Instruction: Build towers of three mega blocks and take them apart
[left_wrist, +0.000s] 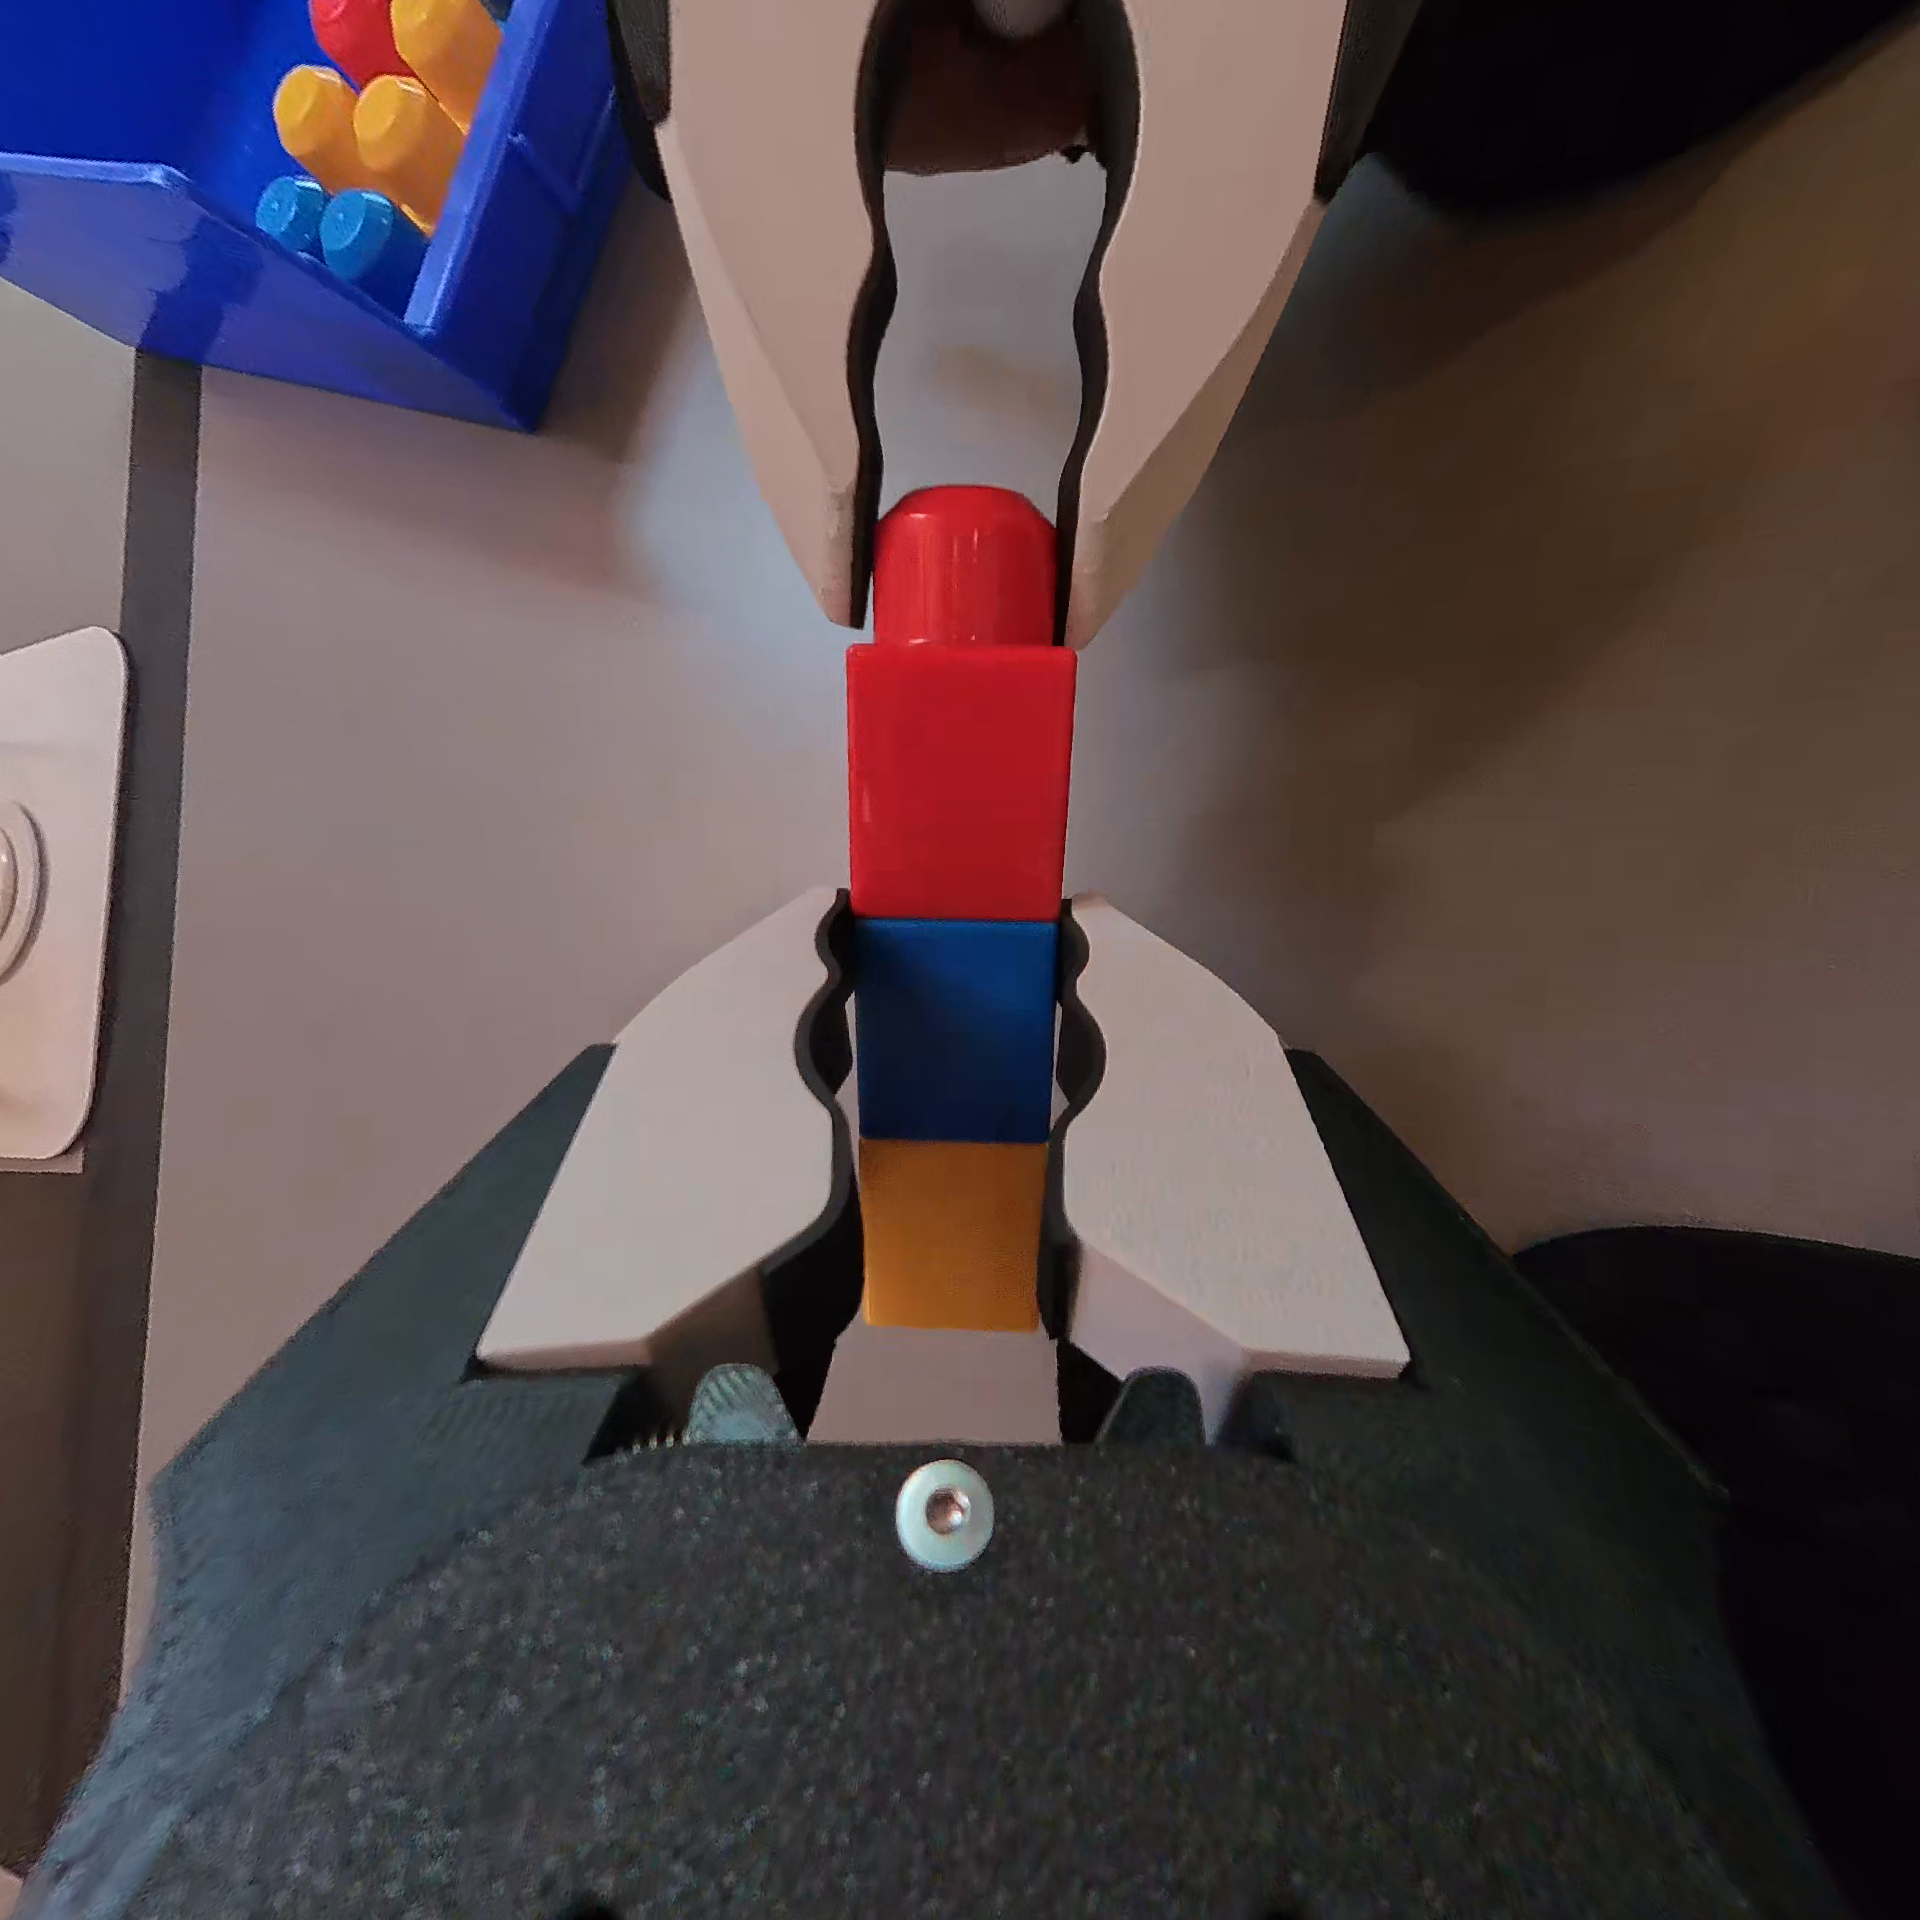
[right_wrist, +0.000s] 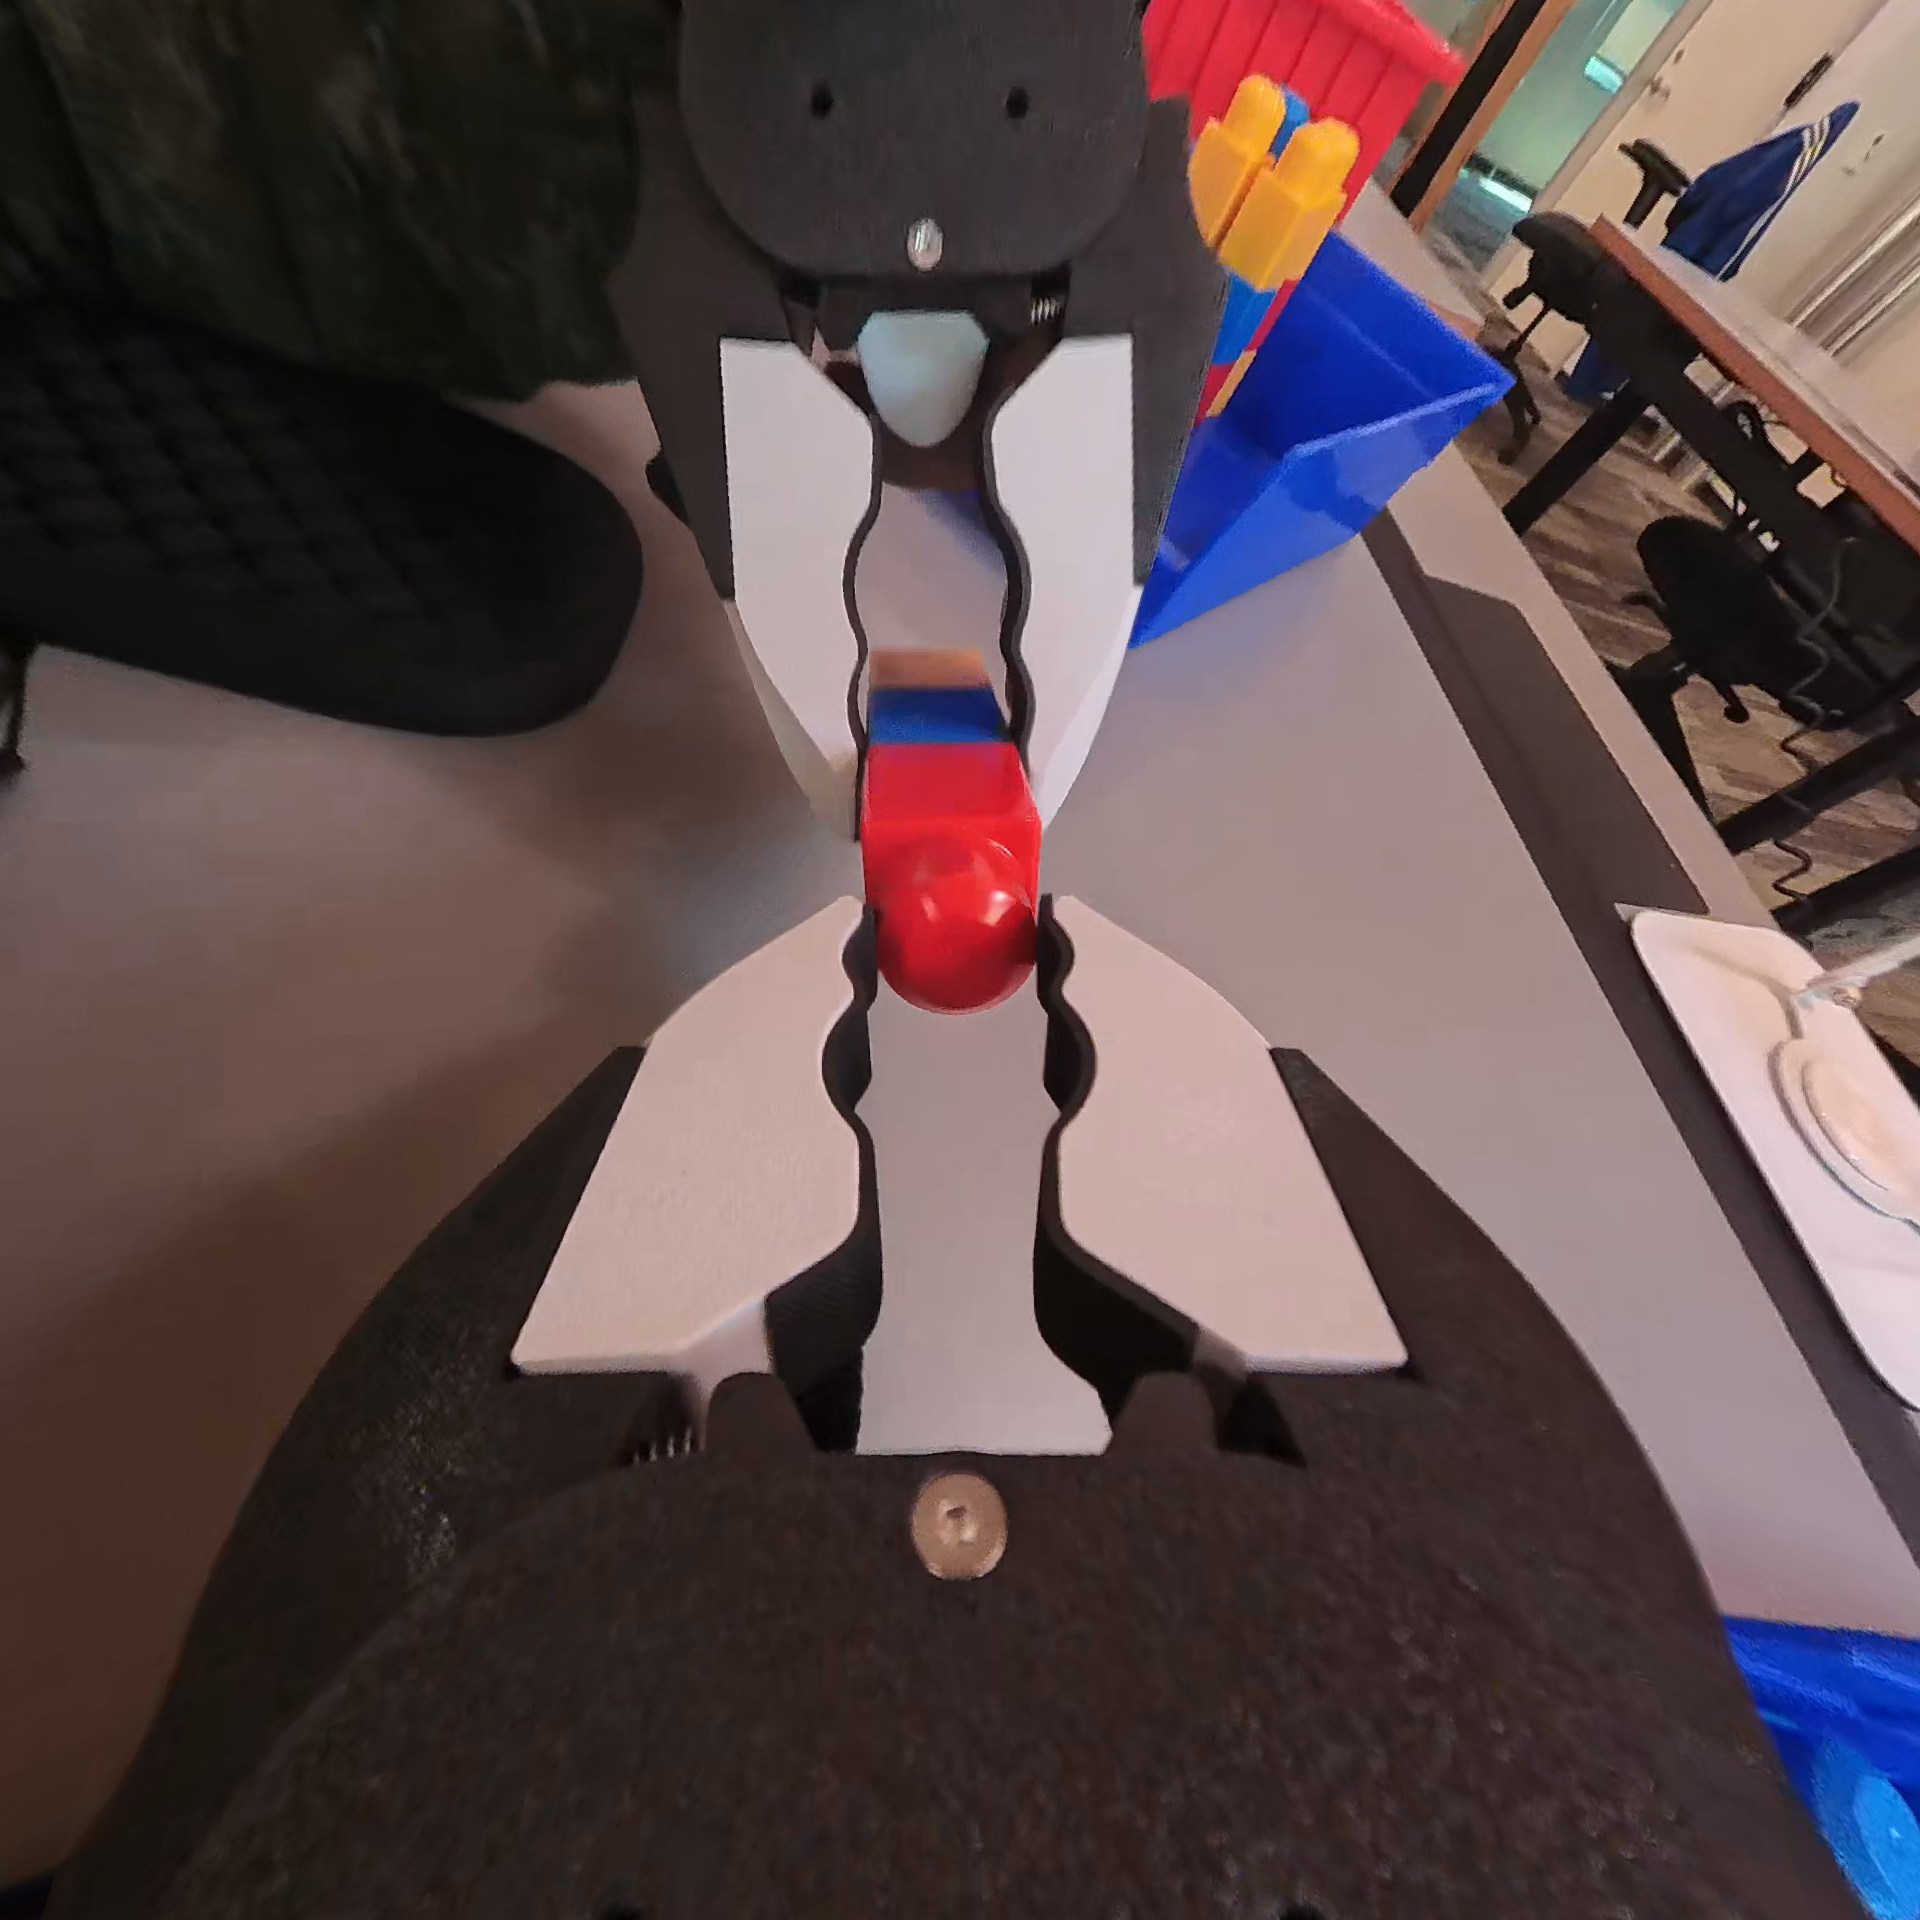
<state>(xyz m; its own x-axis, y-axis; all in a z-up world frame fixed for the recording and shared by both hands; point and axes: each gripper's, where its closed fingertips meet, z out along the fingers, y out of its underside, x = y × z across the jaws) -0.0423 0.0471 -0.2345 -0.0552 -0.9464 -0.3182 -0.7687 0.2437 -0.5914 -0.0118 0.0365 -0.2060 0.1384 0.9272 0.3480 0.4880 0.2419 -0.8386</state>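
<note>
Two tongs clamp tower (left_wrist: 956, 935) | left (left_wrist: 956, 925): blue block | right (right_wrist: 951, 914): red stud | grey table (right_wrist: 1299, 810) | office chairs (right_wrist: 1683, 613)

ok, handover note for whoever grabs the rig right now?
Left gripper: shut on the blue plastic block and yellow plastic block of the three-block tower.
Right gripper: fingers at the stud of the red plastic block; firm grip unclear.
Tower held over the grey table; blue plastic bin of spare blocks at the table edge.
Done: tower stacked. Left: probably pull red off, then split blue from yellow.
</note>
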